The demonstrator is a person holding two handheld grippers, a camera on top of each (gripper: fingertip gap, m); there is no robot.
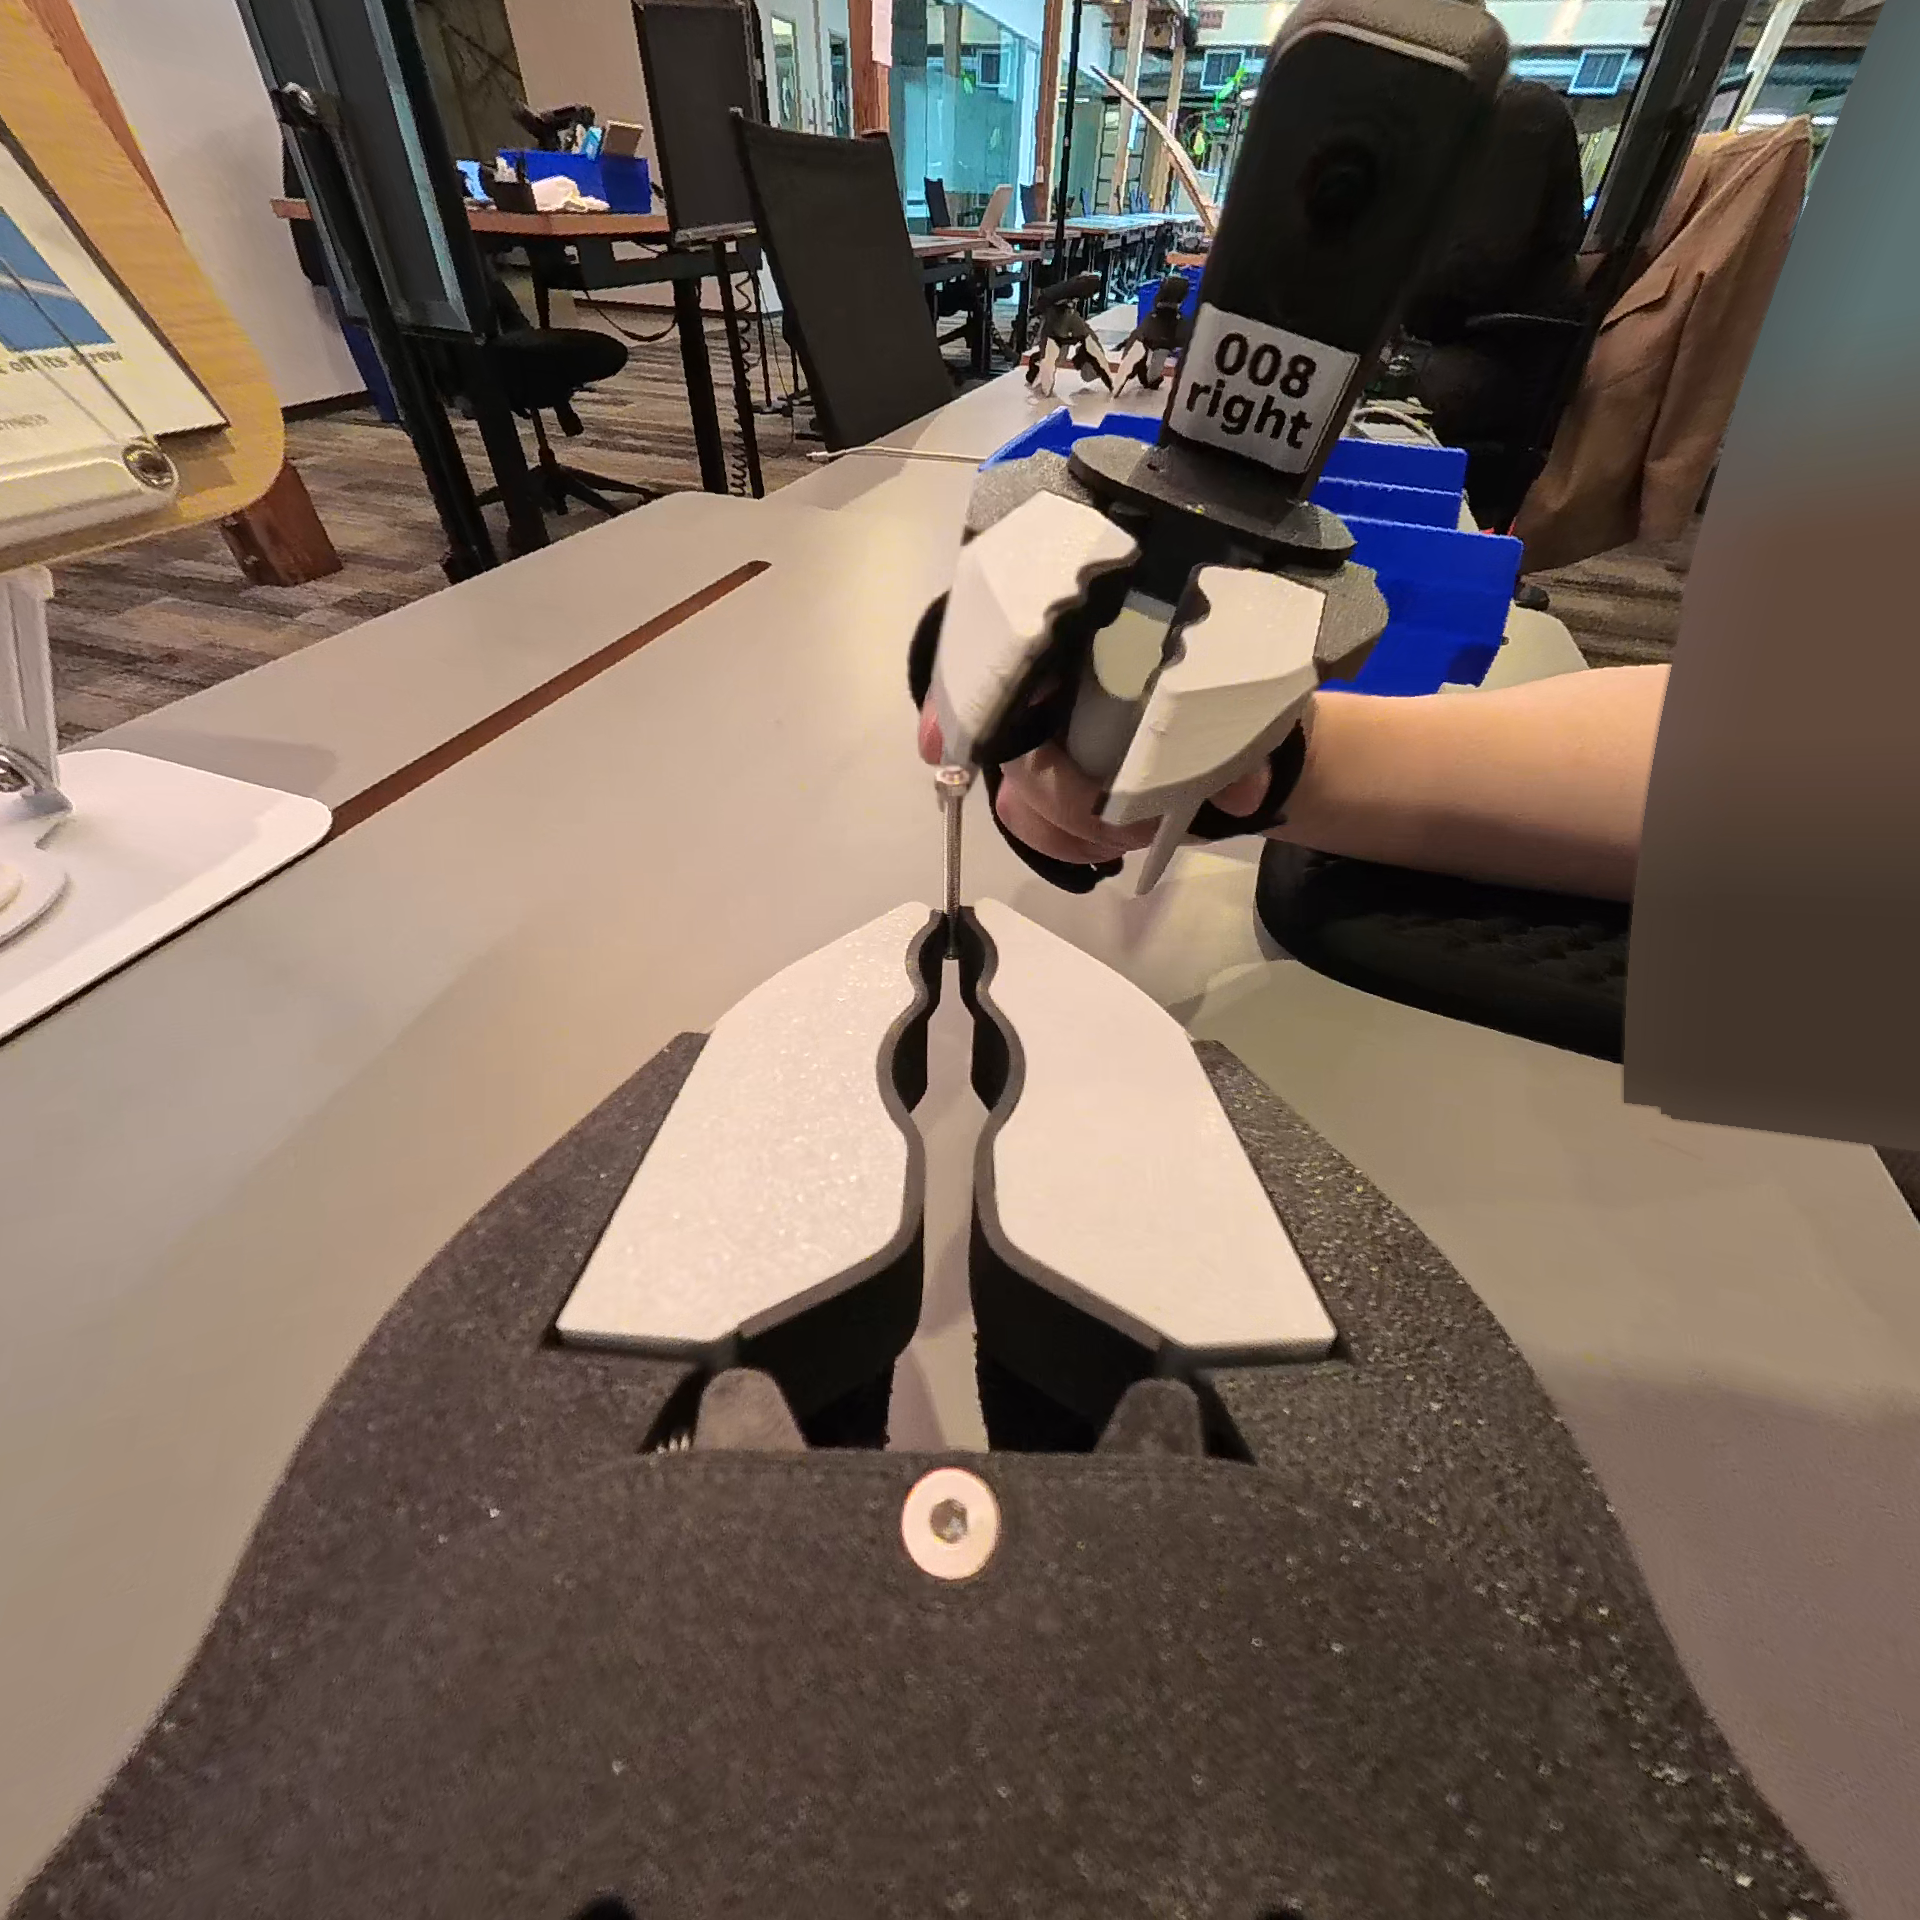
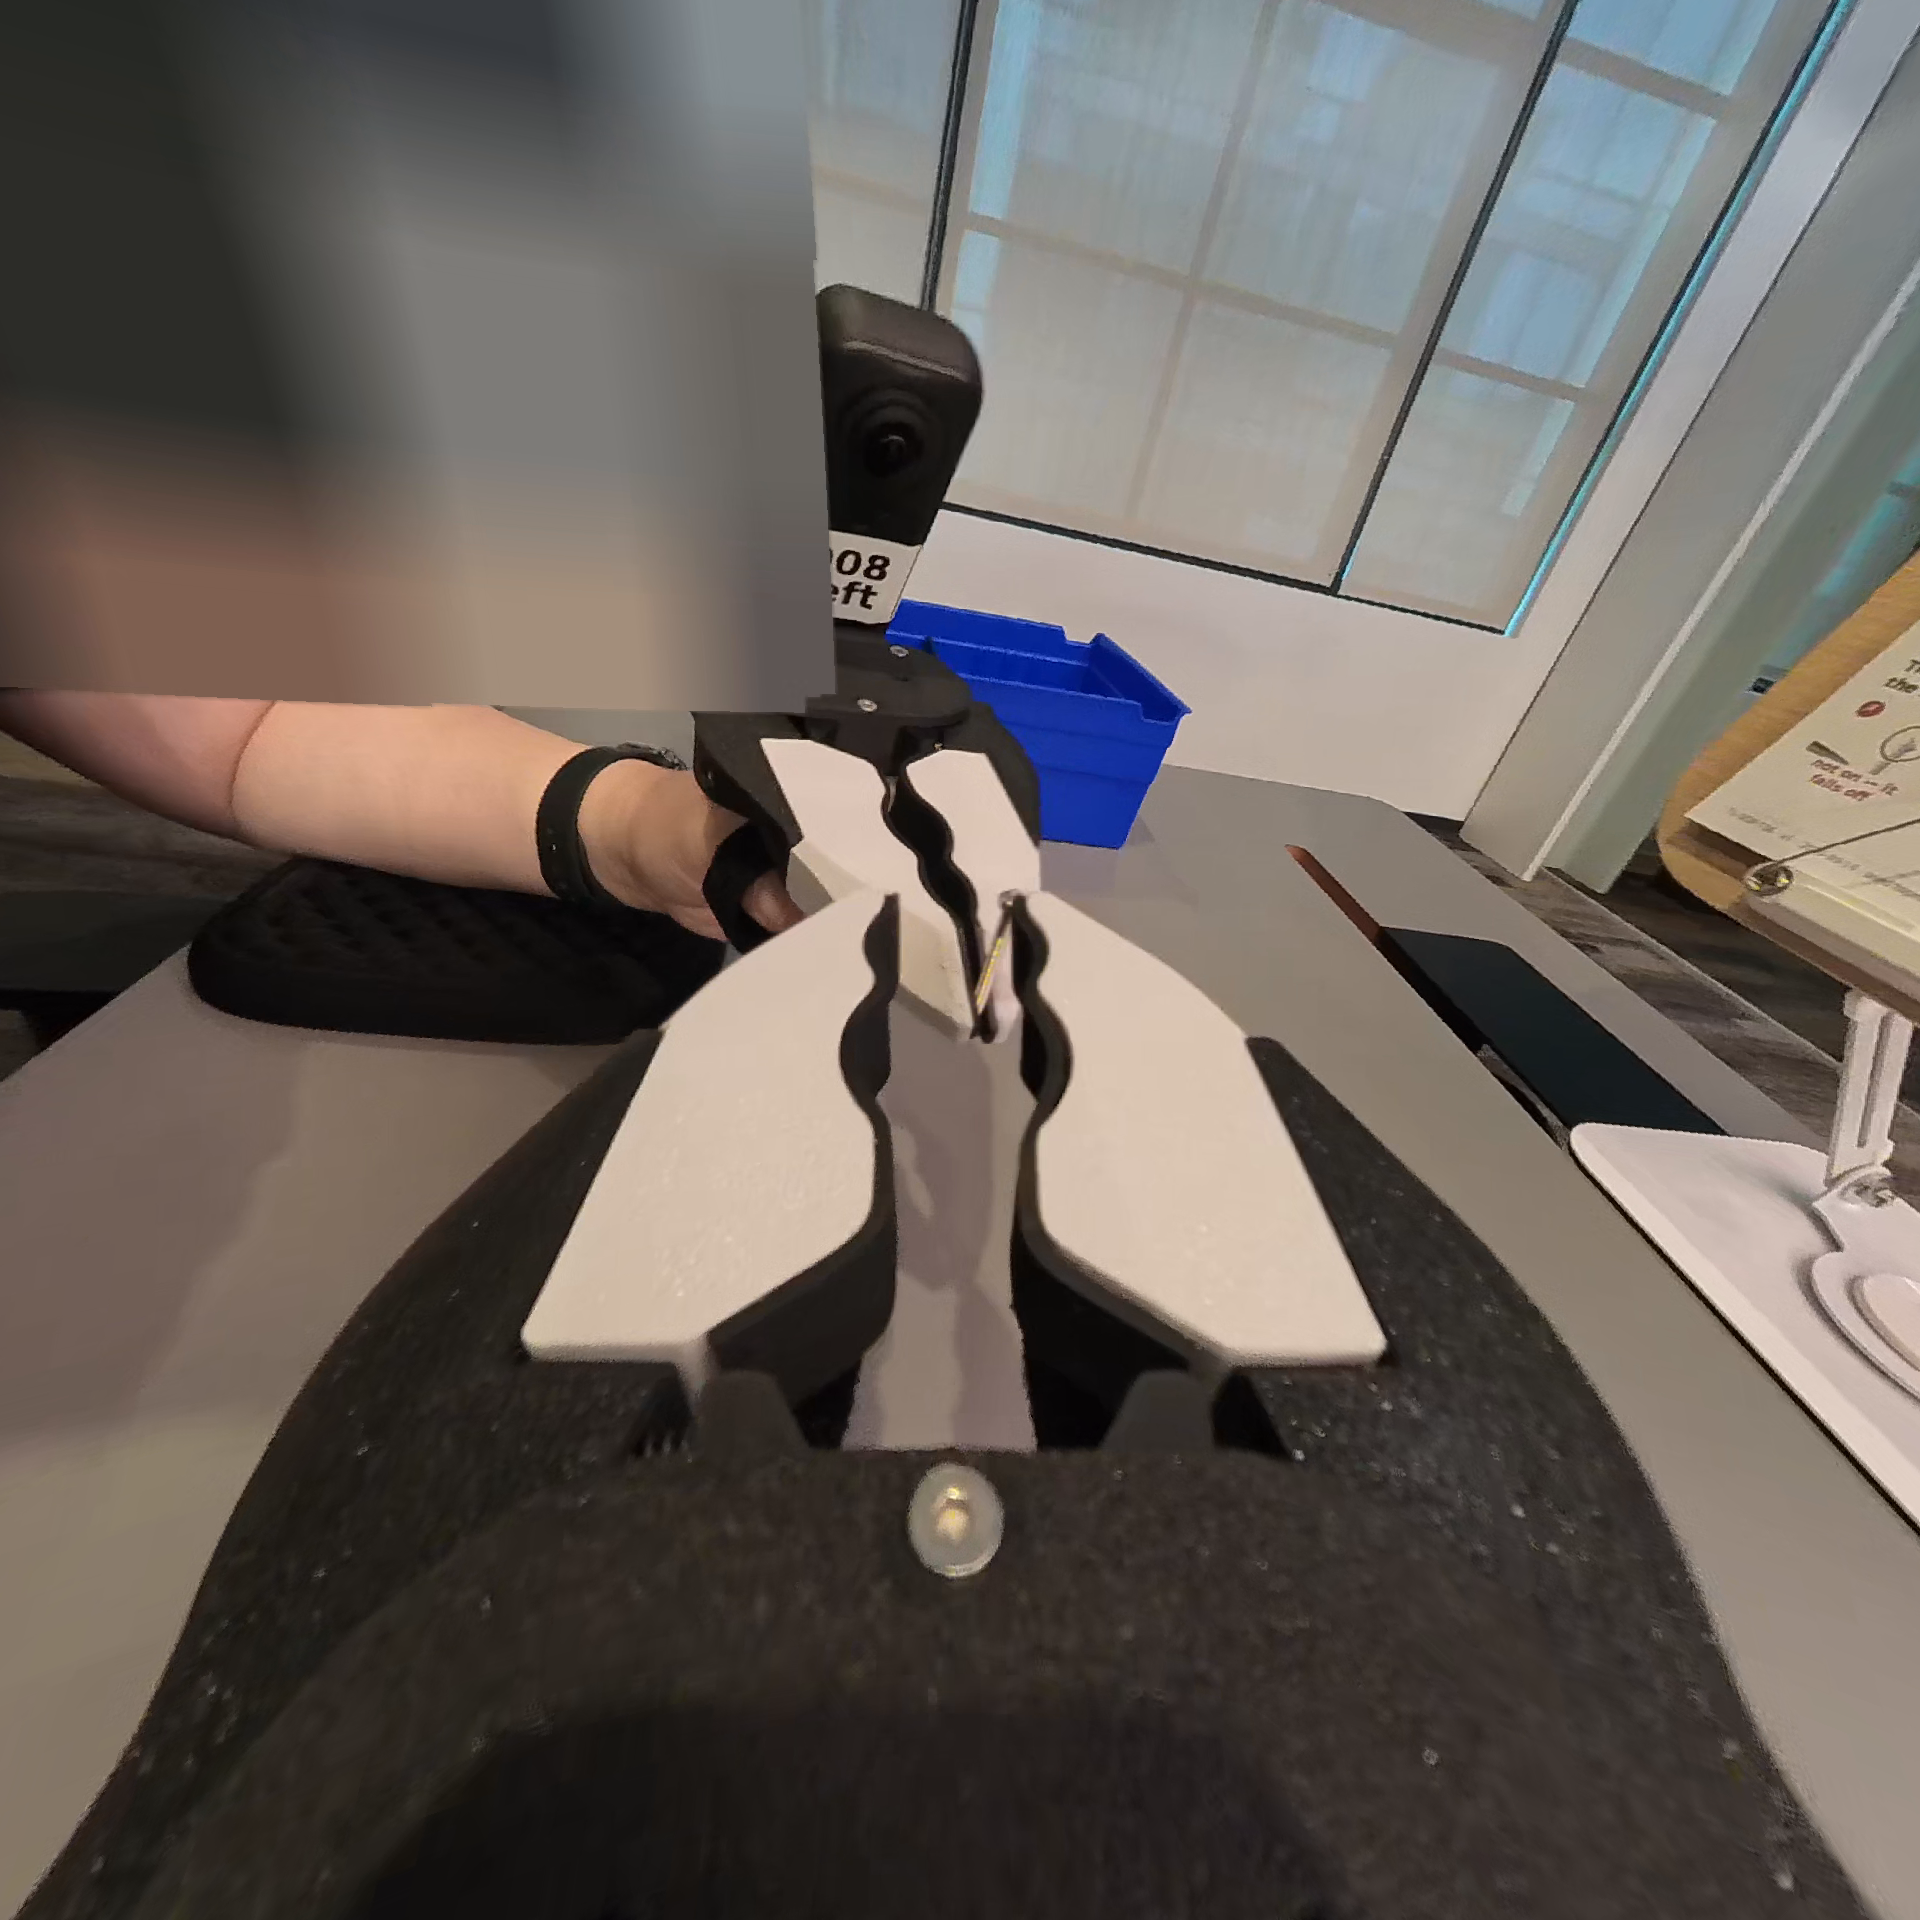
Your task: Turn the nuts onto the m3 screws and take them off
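In the left wrist view my left gripper [image 1: 951, 914] is shut on the lower end of a thin silver m3 screw [image 1: 950, 852]. The screw stands upright above the fingertips, head on top. I see no nut; the pinch point is dark. My right gripper [image 1: 1049, 826] is open, and one of its fingertips [image 1: 961, 727] rests by the screw head. In the right wrist view my right gripper [image 2: 954, 904] is open with its fingers on either side of the left gripper [image 2: 982, 1023] and the screw [image 2: 992, 966].
Everything is above a grey table [image 1: 520, 987]. Blue bins [image 1: 1413, 540] [image 2: 1049, 727] stand at the back. A black wrist pad [image 1: 1455, 956] [image 2: 416, 956] lies under the person's forearms. A white stand base [image 1: 135, 862] [image 2: 1745, 1226] with a wooden board is at the side. Left and right tips are no more than a few centimetres apart.
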